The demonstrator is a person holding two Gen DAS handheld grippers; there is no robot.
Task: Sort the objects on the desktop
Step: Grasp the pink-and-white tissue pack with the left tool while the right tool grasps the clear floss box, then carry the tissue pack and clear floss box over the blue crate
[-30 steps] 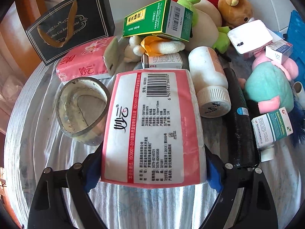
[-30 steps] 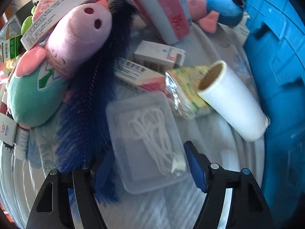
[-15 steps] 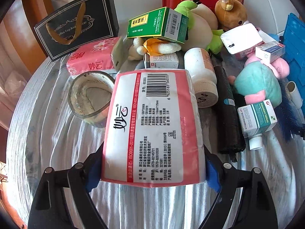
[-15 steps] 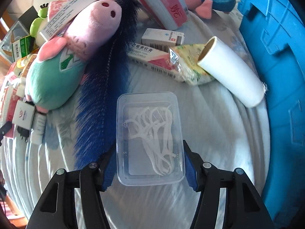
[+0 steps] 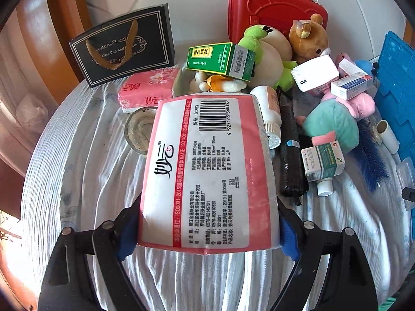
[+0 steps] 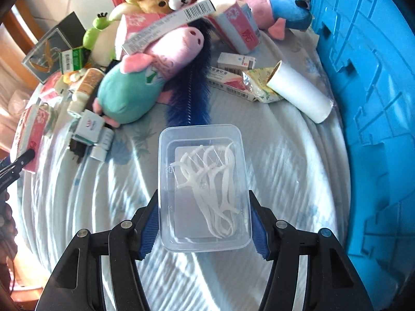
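Soft pink tissue pack (image 5: 207,173), clear rigid floss box (image 6: 205,186)

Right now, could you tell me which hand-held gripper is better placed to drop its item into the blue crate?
Right. The right hand-held gripper holds the floss-pick box just beside the blue crate; the left's tissue pack sits across the clutter.

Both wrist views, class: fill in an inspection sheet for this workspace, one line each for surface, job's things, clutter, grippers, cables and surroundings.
Surface: round table under a wrinkled pale striped cloth.
Job's things: pink-and-white tissue pack; clear plastic box of white floss picks.
Clutter: plush toys, medicine boxes, white bottle, blue bristle brush, paper roll.
Grippers: left gripper clamps the tissue pack; right gripper clamps the floss box.
Cables: nothing seen.
Surroundings: blue plastic crate, red case, black gift bag.
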